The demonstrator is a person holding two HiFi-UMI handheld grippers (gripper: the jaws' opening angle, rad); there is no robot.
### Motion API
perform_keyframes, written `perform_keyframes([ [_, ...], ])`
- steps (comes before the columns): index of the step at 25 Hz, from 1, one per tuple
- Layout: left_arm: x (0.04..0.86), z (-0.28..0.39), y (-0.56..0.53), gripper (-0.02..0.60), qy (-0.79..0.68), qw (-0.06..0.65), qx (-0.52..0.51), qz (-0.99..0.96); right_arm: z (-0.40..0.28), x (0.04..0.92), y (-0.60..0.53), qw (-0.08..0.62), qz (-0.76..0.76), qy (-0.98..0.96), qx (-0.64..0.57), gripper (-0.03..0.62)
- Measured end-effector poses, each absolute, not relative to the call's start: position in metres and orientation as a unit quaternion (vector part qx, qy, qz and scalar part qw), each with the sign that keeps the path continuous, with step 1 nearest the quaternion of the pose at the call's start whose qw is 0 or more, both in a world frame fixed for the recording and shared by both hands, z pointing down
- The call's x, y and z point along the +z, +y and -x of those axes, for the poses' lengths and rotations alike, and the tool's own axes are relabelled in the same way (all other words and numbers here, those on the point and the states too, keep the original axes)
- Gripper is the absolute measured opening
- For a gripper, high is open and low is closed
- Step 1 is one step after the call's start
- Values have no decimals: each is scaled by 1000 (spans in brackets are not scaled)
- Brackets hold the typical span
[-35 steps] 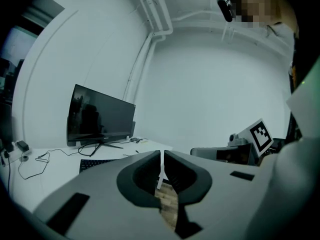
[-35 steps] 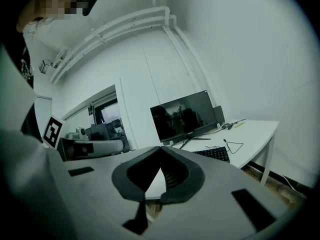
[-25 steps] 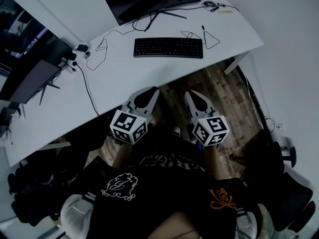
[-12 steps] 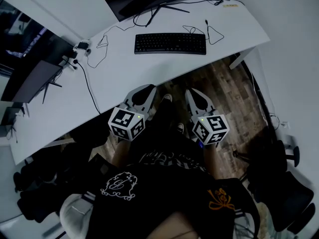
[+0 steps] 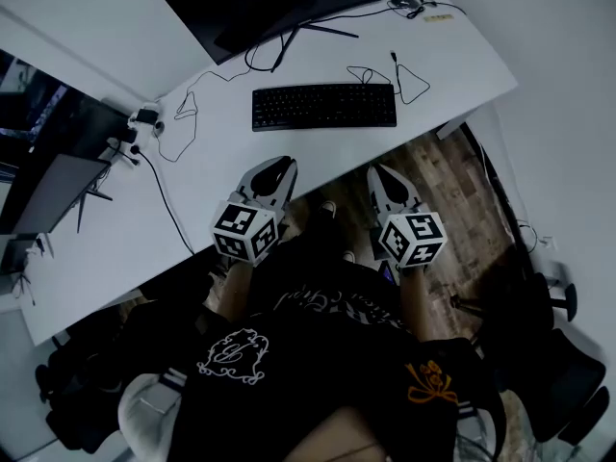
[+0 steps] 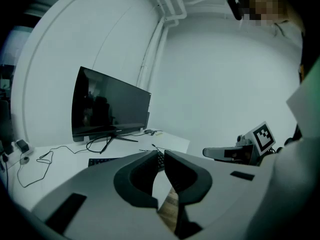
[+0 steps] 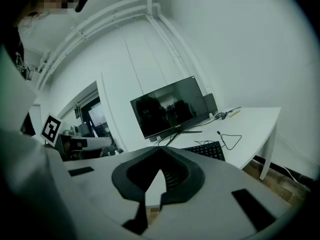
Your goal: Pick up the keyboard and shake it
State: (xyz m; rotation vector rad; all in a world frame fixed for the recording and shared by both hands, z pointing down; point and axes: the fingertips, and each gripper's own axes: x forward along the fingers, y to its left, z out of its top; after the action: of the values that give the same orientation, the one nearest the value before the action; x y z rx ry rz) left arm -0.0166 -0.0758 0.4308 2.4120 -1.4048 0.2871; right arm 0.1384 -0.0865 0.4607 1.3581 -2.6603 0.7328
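**Head view.** The keyboard (image 5: pixel 324 107) lies flat in the upper middle of the frame on a white tabletop (image 5: pixel 221 176), below the monitor (image 5: pixel 269 3). A loose cable (image 5: pixel 404 75) lies just beside its right end. The left tool (image 5: pixel 276 166) and right tool (image 5: pixel 379 173) sit at the tabletop's near edge, well short of the keyboard, both clenched on nothing. We judge the keyboard light, stiff and long, with fairly slick plastic. Taking one short end in each tool should keep it level while shaken.

**Left gripper view.** Jaws together; keyboard (image 6: pixel 100 161) beyond them, left of centre.

**Right gripper view.** Jaws together; keyboard (image 7: pixel 205 150) right of centre; wood floor (image 7: pixel 260 168) at lower right.
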Motion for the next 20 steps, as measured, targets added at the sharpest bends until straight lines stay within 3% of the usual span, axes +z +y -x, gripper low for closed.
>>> perform_keyframes([
  [8, 469, 72, -158, 35, -497, 172, 129, -841, -150, 512, -180, 73, -492, -831, 249, 29],
  [17, 538, 149, -240, 41, -501, 214, 133, -828, -175, 601, -255, 136, -515, -791, 300, 127],
  [20, 564, 171, -265, 80, -498, 241, 145, -820, -180, 626, -272, 150, -514, -781, 322, 174],
])
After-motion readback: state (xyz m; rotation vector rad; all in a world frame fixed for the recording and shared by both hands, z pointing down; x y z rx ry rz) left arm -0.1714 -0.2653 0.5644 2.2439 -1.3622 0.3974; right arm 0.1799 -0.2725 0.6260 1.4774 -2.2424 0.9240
